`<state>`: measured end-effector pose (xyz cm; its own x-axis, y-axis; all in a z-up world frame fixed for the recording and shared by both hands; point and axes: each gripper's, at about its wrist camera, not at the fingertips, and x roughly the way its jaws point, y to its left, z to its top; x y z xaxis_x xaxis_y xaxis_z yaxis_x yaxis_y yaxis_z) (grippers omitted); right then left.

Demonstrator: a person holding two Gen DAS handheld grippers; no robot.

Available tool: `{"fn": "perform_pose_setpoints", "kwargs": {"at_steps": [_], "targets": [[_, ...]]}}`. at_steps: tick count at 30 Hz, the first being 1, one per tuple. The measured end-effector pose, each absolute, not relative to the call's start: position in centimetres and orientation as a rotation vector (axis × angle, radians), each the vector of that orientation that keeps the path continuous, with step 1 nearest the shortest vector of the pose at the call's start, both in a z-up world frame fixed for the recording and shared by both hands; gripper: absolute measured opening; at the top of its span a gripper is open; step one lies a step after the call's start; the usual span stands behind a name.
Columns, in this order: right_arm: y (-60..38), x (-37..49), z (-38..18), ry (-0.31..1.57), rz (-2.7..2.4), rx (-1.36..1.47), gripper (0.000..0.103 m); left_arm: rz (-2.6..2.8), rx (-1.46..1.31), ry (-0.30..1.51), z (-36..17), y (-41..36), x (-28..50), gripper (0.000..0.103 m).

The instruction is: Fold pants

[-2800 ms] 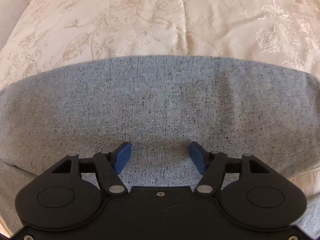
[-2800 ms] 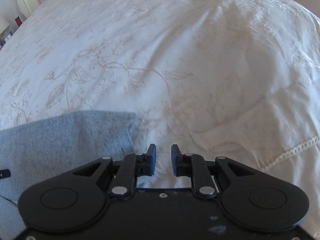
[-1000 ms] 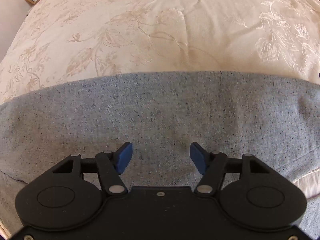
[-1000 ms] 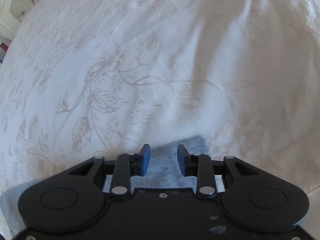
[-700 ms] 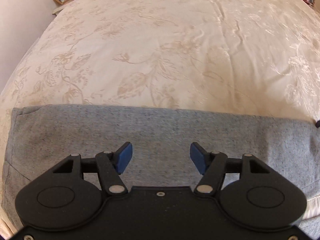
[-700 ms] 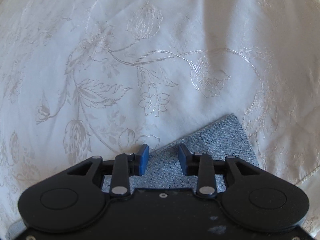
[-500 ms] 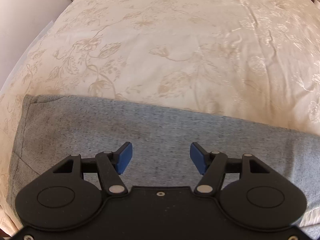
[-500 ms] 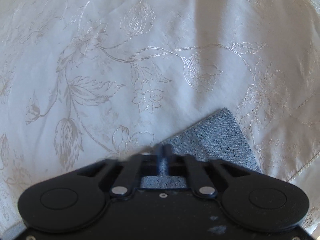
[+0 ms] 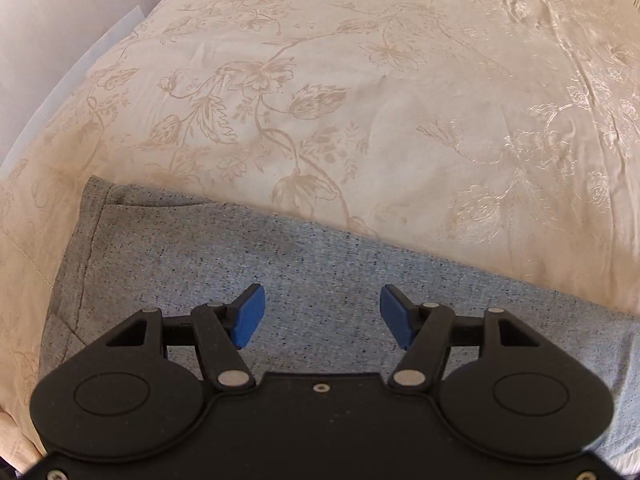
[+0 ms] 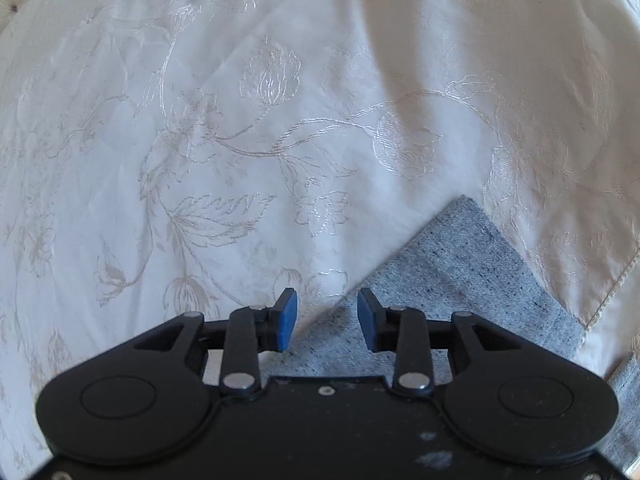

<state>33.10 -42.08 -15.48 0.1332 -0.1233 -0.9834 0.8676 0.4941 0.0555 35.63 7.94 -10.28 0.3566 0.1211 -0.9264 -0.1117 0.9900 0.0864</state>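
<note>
Colours and patterns: pants, bedspread, grippers

The pants [image 9: 328, 264] are heather grey knit, flecked throughout with small dark specks; the same grey speckle shows on the corner in the right wrist view. The bedspread [image 9: 360, 100] is cream to ivory, with a tone-on-tone floral pattern of stems, leaves and blossoms with a satin sheen. Left gripper [image 9: 322, 316] and right gripper [image 10: 327, 318]: matte black bodies, silver pivot pins, blue pads [image 9: 249, 316]

The pants [image 9: 320, 264] lie flat on the bedspread [image 9: 360, 100], running left to right under the left gripper [image 9: 322, 316], their end off to its left. Their other corner [image 10: 464, 248] lies under and right of the right gripper [image 10: 327, 318], whose jaws are opening over the edge.
</note>
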Motion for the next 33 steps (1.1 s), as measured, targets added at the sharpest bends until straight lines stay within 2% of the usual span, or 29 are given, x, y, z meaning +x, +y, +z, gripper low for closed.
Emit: {"fn": "perform_pose_setpoints", "kwargs": {"at_steps": [4, 5, 7, 8, 18, 25, 33], "targets": [[-40.5, 34.8, -18.2, 1.365, -0.902, 0.656, 0.037, 0.155, 0.022, 1.214, -10.7, 9.2, 36.2, 0.067], [-40.1, 34.5, -18.5, 1.381, -0.912, 0.622, 0.034, 0.156, 0.026, 1.218, -10.9, 9.5, 36.5, 0.067], [-39.6, 33.4, -18.2, 1.362, -0.885, 0.607, 0.025, 0.154, 0.025, 1.227, -11.1, 10.1, 36.9, 0.067], [-39.3, 32.8, -17.8, 1.372, -0.856, 0.593, 0.006, 0.149, 0.016, 1.235, -11.2, 10.4, 37.2, 0.067], [-37.5, 23.3, -12.6, 1.201, -0.758, 0.680, 0.005, 0.080, -0.169, 1.350, -12.2, 11.3, 42.8, 0.067], [-35.5, 20.1, -12.3, 1.173, -0.754, 0.679, 0.005, 0.138, -0.229, 1.423, -13.4, 12.3, 46.6, 0.067], [-34.8, 18.4, -11.9, 1.113, -0.763, 0.695, 0.005, 0.222, -0.181, 1.486, -15.2, 12.4, 47.3, 0.068]]}}
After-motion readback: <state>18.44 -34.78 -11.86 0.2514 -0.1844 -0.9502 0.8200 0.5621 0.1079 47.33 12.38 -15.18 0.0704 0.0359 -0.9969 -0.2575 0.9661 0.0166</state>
